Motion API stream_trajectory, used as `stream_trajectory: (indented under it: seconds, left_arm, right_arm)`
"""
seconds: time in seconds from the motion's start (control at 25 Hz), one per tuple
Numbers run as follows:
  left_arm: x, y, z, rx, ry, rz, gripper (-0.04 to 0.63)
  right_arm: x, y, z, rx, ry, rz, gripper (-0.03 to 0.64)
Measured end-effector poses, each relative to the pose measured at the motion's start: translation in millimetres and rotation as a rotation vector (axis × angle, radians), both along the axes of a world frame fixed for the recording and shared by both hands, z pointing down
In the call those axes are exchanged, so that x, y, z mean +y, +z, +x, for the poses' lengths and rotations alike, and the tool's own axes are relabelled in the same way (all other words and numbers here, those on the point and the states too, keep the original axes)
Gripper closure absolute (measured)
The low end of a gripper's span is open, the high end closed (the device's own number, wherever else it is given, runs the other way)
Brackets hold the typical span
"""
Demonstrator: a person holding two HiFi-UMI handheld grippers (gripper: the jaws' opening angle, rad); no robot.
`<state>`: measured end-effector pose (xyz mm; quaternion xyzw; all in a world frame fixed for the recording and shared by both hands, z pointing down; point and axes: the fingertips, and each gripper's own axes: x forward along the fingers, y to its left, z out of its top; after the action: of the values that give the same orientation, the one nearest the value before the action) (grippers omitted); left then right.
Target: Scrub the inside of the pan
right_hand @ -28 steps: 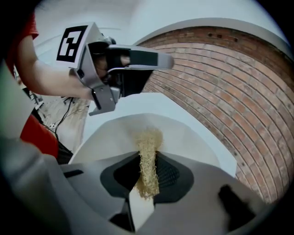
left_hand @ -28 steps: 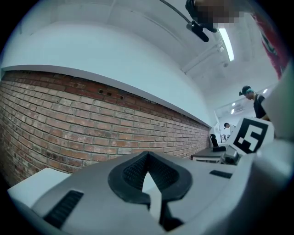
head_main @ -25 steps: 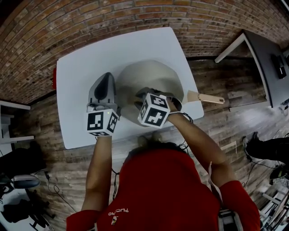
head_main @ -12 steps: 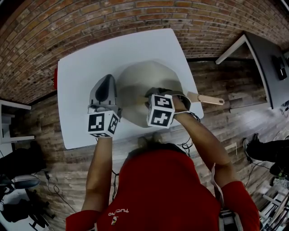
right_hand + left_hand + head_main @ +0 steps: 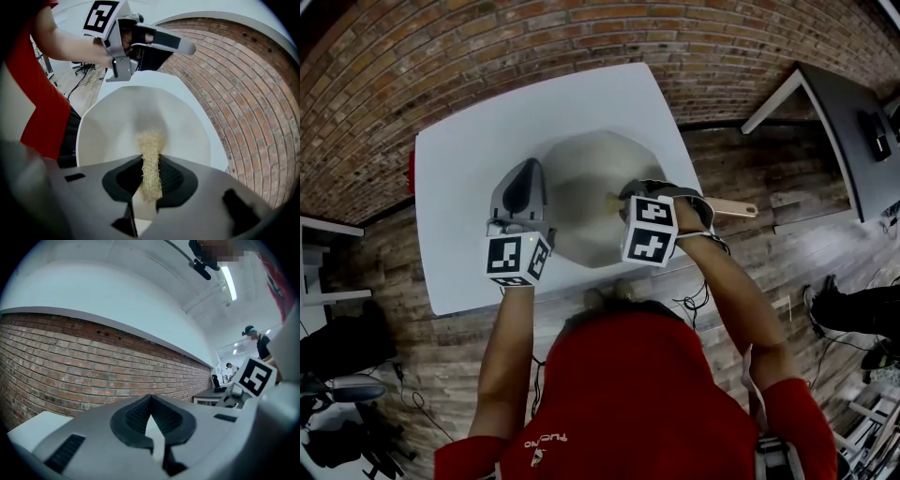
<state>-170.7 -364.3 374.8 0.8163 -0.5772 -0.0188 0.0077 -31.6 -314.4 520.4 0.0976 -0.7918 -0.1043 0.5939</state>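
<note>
The pan (image 5: 581, 164), pale cream with an angular rim, sits on the white desk (image 5: 469, 159), toward its near right side. Its wooden handle (image 5: 736, 208) pokes out to the right, past the desk edge. Where the handle joins the pan is hidden behind the right tool (image 5: 623, 199) and its marker cube (image 5: 649, 230).

The right tool is clenched on a straw-coloured fibrous scrubber (image 5: 151, 143), which stands up between its pads. The scrubber's far end lies down against the inside of the pan. From the head view only a small tuft of it shows beside the tool, so the contact is hard to make out there.

The left tool (image 5: 150, 398) is closed with nothing in it. Its ribbed pads meet at the tips, with a small triangular gap below them. It sits at the pan's left rim, hiding that stretch of edge, and I can't tell whether it touches the pan. Its camera looks over the desk at a brick wall (image 5: 93, 366) and sees no pan.

The person's red shirt (image 5: 628, 394) fills the near part of the head view, cutting off the desk's near edge in the middle.
</note>
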Motion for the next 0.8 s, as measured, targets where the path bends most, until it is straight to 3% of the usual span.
stream_trajectory:
  seconds: [0.12, 0.32, 0.6, 0.8]
  left_arm:
    - [1.7, -2.7, 5.1, -0.008, 0.006, 0.002, 0.581]
    - [7.1, -15.4, 15.2, -0.007, 0.017, 0.016, 0.581]
    - [18.0, -38.1, 41.2, 0.018, 0.05, 0.04, 0.581]
    - [25.2, -50.5, 51.9, 0.014, 0.066, 0.056, 0.581]
  right_arm:
    - [-10.6, -20.5, -4.4, -0.142, 0.082, 0.027, 0.531]
    - [-30.0, -78.7, -17.7, -0.548, 0.24, 0.069, 0.531]
    - [-32.0, -143.3, -28.8, -1.035, 0.309, 0.042, 0.531]
    - [-25.8, -173.0, -31.7, -1.258, 0.321, 0.04, 0.531]
